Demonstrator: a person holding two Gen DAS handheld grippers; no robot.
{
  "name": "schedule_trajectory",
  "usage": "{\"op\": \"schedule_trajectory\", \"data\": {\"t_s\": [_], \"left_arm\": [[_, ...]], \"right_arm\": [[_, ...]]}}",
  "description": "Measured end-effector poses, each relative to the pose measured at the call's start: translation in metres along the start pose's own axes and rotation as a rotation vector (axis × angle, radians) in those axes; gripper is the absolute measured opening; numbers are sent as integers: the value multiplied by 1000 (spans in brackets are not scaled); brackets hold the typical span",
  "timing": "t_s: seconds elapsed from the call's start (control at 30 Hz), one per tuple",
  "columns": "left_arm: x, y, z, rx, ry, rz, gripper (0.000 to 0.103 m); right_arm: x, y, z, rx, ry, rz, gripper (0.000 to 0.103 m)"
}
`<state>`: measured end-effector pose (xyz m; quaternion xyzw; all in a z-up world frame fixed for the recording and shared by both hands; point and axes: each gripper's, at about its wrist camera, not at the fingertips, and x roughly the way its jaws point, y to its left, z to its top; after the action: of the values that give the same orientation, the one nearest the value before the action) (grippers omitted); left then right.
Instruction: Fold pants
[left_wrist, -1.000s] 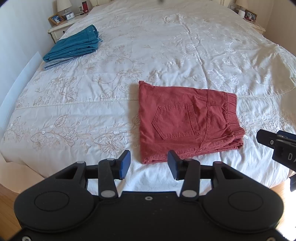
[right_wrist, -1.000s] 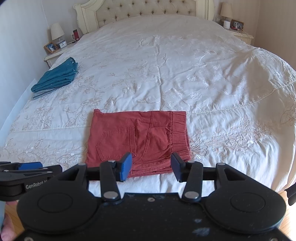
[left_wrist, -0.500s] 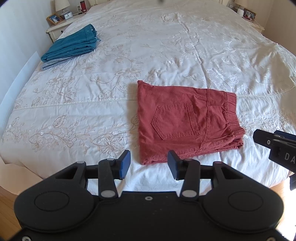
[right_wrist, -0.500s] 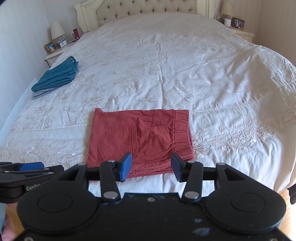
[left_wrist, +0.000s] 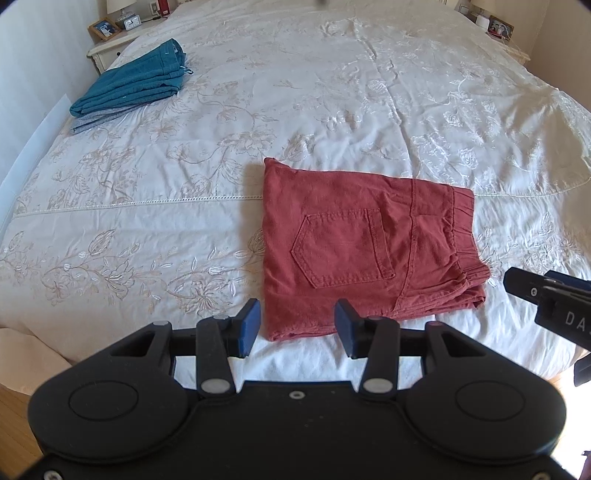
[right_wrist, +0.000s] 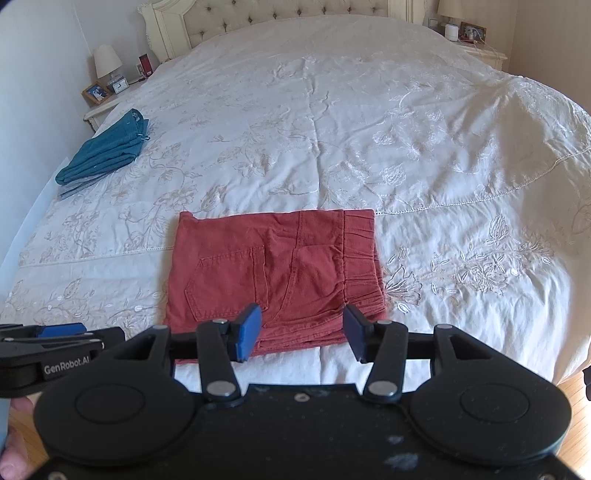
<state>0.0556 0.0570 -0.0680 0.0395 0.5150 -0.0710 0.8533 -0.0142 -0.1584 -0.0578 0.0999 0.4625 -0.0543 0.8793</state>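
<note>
Both grippers have edged nearer the folded red pants (left_wrist: 365, 247), waistband rightward.

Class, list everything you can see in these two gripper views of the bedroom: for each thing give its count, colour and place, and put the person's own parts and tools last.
red pants: one, rust red, folded, near foot edge of the bed.
blue garment: one, teal, folded, far left side of the bed.
bedspread: one, white, embroidered, covering the bed.
headboard: one, cream, tufted, far end.
nightstands: two, cream, flanking the headboard.
lamps: two, pale, one on each nightstand.
left gripper: one, black with blue pads, open, above pants' near-left corner.
right gripper: one, same colours, jaws opening, empty, above pants' near edge.
</note>
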Motion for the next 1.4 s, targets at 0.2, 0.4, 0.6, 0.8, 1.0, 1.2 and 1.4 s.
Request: {"op": "schedule_trajectory", "data": {"t_s": [0.2, 0.4, 0.6, 0.8, 1.0, 1.2, 1.4], "left_arm": [[20, -10, 14, -12, 12, -5, 53], [45, -24, 26, 0, 17, 9, 53], [75, -29, 38, 31, 25, 42, 53], [107, -28, 49, 35, 67, 91, 53], [130, -28, 56, 28, 121, 121, 53], [139, -32, 62, 40, 141, 118, 53], [144, -34, 67, 50, 145, 112, 53]], "right_arm": [[35, -27, 23, 29, 43, 10, 54], [76, -46, 40, 31, 95, 28, 55], [117, -59, 50, 12, 117, 12, 60], [162, -69, 57, -48, 175, -4, 66], [203, -76, 66, -59, 319, -69, 66], [218, -76, 71, -85, 380, -115, 67], [221, -72, 74, -83, 386, -104, 72]]}}
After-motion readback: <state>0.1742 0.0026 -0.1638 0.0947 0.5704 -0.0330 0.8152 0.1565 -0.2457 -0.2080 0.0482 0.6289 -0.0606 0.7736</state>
